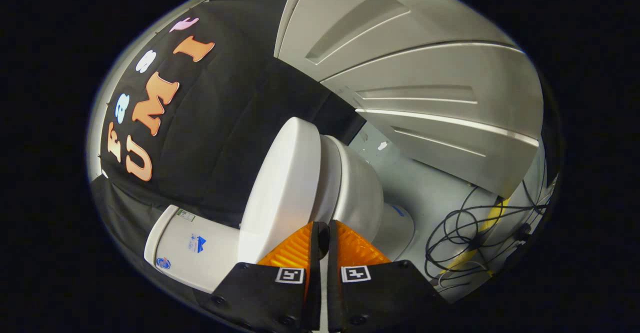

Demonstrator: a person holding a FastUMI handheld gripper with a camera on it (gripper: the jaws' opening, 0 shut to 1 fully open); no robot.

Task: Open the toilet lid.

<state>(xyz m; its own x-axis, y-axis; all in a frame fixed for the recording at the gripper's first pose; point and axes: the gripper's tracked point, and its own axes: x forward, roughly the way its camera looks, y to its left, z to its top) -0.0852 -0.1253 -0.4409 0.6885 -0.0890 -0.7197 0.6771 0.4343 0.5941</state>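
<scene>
Here the tool (pixel 322 230) is closed on the front edge of the toilet lid (pixel 282 188), just above the bowl (pixel 357 193).

Hand-held gripper (pixel 320 233) with ribbed fingers, dark screwed mounts, each bearing a square black-and-white marker.

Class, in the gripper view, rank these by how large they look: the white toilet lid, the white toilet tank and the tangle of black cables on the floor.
1. White toilet lid.
2 and 3. White toilet tank and tangle of black cables look alike in size, so unranked.
The gripper is nearly closed at the lid's edge.
</scene>
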